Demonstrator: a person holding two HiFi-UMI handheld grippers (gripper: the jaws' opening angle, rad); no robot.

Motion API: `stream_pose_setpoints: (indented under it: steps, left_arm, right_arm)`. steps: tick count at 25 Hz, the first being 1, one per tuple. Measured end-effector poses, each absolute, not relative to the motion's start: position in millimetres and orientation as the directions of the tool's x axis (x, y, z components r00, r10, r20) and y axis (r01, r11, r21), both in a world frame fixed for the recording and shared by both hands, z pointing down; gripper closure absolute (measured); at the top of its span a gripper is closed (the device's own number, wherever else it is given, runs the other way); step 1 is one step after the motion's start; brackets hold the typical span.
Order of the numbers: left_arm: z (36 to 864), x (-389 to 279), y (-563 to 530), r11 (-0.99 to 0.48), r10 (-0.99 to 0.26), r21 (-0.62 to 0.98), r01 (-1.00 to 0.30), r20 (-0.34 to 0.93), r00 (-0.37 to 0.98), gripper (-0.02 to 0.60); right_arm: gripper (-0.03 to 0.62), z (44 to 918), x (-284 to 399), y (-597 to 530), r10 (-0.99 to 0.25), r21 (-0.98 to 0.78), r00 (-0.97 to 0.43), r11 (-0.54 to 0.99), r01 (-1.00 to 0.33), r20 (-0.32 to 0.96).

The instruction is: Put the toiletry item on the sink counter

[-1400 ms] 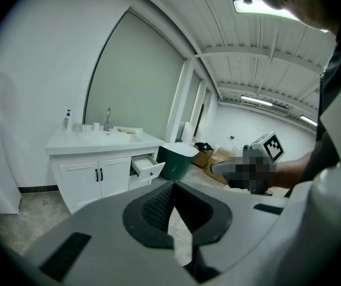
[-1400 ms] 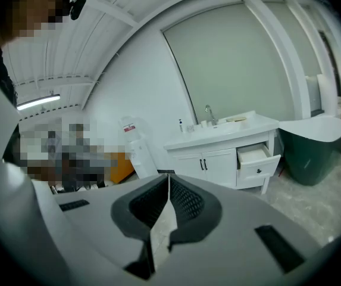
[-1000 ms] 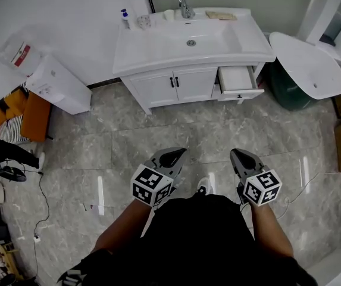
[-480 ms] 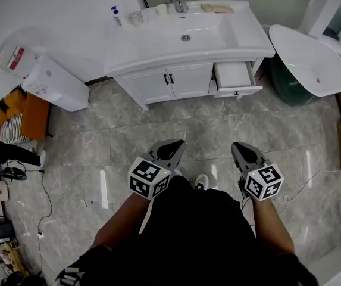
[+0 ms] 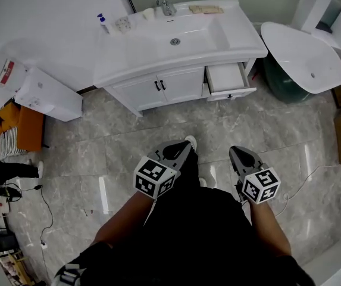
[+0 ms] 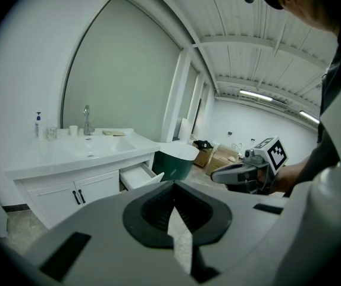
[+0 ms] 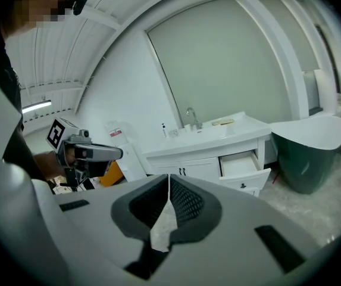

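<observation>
Grippers both sit low in front of the person's dark clothing, pointing toward the far vanity. Left gripper (image 5: 182, 149): pads pressed together at the tips, nothing between them; only grey floor shows through the slit behind the tips. Right gripper (image 5: 235, 152): likewise pressed together and empty. The two are side by side and apart, each with its marker cube toward the person.

Grey marble floor (image 5: 128, 142) lies between the grippers and the vanity. Sink counter (image 5: 158, 64) is white, well apart from both grippers. At its far left corner stands a pump bottle (image 5: 102, 22) with a blue top, upright, a small clear glass (image 5: 122, 22) just to its right. Faucet (image 5: 164, 2) is at the far edge behind the basin; a tan cloth (image 5: 205, 8) lies to its right. Which item is the task's own I cannot tell.

Below the counter, at right, a drawer (image 5: 225, 79) is pulled open; its contents cannot be made out. Further right is a white oval basin (image 5: 304, 58) on a dark green base. A white box (image 5: 48, 93) leans against the left wall.
</observation>
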State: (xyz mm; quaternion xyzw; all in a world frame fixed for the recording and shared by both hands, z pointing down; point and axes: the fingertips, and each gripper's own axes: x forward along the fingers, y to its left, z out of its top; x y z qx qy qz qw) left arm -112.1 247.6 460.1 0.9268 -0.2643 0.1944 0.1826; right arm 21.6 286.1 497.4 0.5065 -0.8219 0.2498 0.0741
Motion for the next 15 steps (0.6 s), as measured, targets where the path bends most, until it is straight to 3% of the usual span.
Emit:
stream_pose_setpoints:
  steps: [15]
  left_arm:
    - [468, -83, 123, -0.796, -0.394, 0.262, -0.546, 0.46, 0.796, 0.581]
  right_arm:
    - [0.589, 505, 48, 173, -0.788, -0.328, -0.45, 0.331, -0.885, 0.419]
